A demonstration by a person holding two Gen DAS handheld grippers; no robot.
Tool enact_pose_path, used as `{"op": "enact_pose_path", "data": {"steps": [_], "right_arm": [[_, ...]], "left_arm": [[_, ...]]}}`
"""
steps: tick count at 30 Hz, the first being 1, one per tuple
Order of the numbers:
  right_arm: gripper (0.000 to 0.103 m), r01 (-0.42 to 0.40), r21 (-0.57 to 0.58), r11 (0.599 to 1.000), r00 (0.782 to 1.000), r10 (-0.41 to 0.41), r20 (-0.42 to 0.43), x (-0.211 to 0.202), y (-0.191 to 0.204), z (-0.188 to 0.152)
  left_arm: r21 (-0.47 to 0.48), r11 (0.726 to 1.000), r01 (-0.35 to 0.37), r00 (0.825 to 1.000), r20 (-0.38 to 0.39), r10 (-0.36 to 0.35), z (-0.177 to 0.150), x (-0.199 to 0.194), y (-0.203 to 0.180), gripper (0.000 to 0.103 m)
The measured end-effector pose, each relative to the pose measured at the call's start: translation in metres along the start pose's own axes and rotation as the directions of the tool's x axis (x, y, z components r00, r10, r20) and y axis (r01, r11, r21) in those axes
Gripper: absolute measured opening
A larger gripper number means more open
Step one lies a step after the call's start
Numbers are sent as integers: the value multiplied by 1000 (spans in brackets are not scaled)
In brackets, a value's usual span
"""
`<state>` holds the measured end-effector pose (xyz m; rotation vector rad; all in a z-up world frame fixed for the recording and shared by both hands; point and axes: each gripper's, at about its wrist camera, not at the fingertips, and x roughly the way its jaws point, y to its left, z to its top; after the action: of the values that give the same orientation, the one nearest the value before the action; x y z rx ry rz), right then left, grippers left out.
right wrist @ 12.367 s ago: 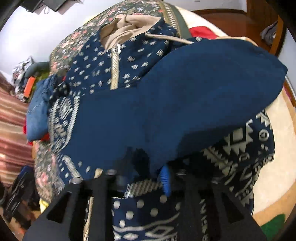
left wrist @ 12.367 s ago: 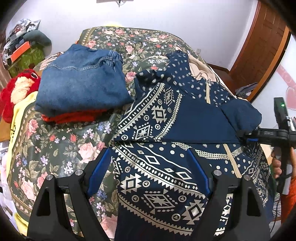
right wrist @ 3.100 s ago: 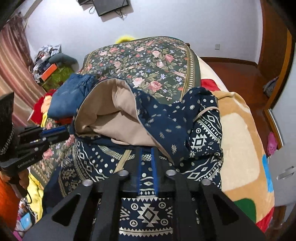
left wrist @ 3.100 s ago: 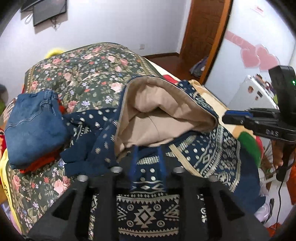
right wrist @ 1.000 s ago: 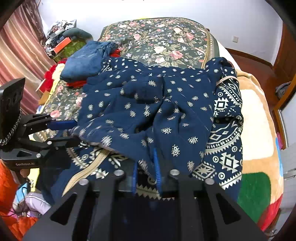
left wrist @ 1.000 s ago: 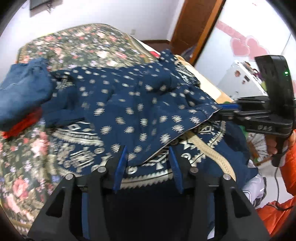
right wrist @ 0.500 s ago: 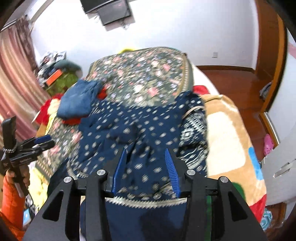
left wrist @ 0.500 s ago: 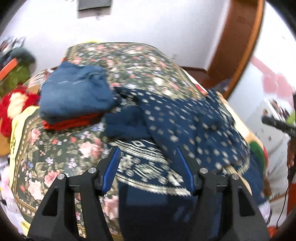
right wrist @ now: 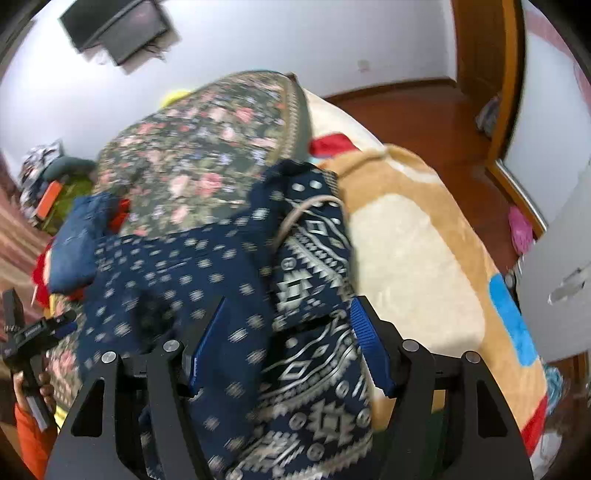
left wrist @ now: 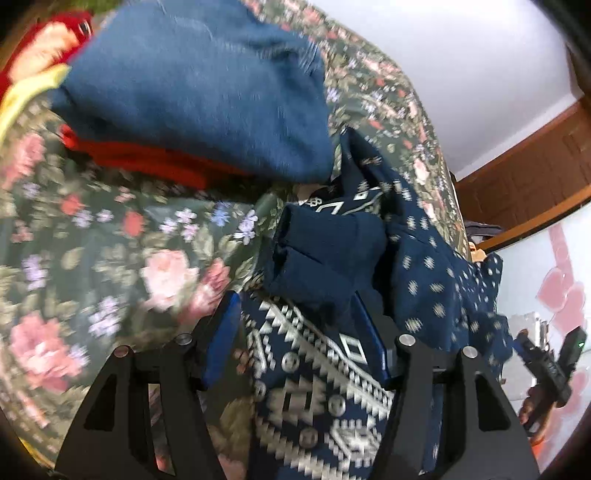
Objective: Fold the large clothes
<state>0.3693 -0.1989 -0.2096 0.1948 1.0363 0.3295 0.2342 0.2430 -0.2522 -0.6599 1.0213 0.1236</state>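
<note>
a: hoodie (left wrist: 325, 376) position relative to the left gripper (left wrist: 295, 317)?

b: left gripper is spread open, blue pads wide apart, nothing clamped. the patterned navy cloth lies directly below and between the fingers (left wrist: 221, 332). a plain navy cuffed sleeve end (left wrist: 325, 254) sits bunched just beyond the fingertips. frame is motion-blurred, so contact with the cloth cannot be confirmed.

a: and the right gripper (right wrist: 288, 339)?

b: also open, pads parted, holding nothing. the hoodie (right wrist: 229, 295) fills the gap between its fingers (right wrist: 369, 343): dotted navy panel to the left side of the view, geometric white-on-navy panel to the right. a tan drawstring (right wrist: 295, 214) curves across the far part of the garment.

a: where does the garment lie overall?

b: heaped on the bed, partly on the floral bedspread (right wrist: 207, 162), with its right edge touching a tan and cream blanket (right wrist: 413, 236).

a: surroundings?

b: folded jeans (left wrist: 199, 85) rest on a red garment (left wrist: 147, 162) on the bedspread (left wrist: 110, 258), just beside the hoodie's far corner in the left view. the same jeans (right wrist: 77, 243) appear at the left of the right view. the other handset shows in each view: the right gripper (left wrist: 546, 365) at the left view's edge, the left gripper (right wrist: 33, 332) at the right view's edge, each in a hand with an orange sleeve (right wrist: 29, 439). a wall-mounted screen (right wrist: 118, 26) and a wooden door (right wrist: 484, 55) stand behind the bed.
</note>
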Motion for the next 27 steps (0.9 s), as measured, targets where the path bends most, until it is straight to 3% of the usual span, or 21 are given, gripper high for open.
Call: {"op": "enact_pose_path", "data": {"steps": [5, 10, 17, 22, 25, 26, 27], "right_arm": [[64, 18, 68, 998, 998, -14, -54, 32, -21, 10], [64, 29, 93, 995, 995, -19, -100, 57, -30, 18], [67, 9, 69, 998, 997, -4, -72, 71, -26, 31], [68, -1, 90, 996, 999, 5, -47, 83, -26, 36], [58, 4, 59, 998, 999, -2, -38, 85, -20, 38], [44, -12, 38, 999, 999, 14, -47, 85, -18, 38], [36, -19, 39, 999, 998, 21, -54, 86, -16, 39]], "left_arm": [[-4, 1000, 6, 999, -41, -6, 17, 40, 0, 64], [-47, 995, 86, 994, -58, -88, 26, 59, 3, 67], [123, 989, 83, 996, -33, -80, 45, 75, -27, 70], [172, 983, 65, 998, -5, -65, 57, 86, -42, 70], [193, 979, 62, 998, 15, -66, 55, 79, -50, 51], [211, 976, 59, 997, 29, -67, 52, 73, -53, 42], [224, 973, 62, 997, 37, -72, 50, 68, -55, 32]]}}
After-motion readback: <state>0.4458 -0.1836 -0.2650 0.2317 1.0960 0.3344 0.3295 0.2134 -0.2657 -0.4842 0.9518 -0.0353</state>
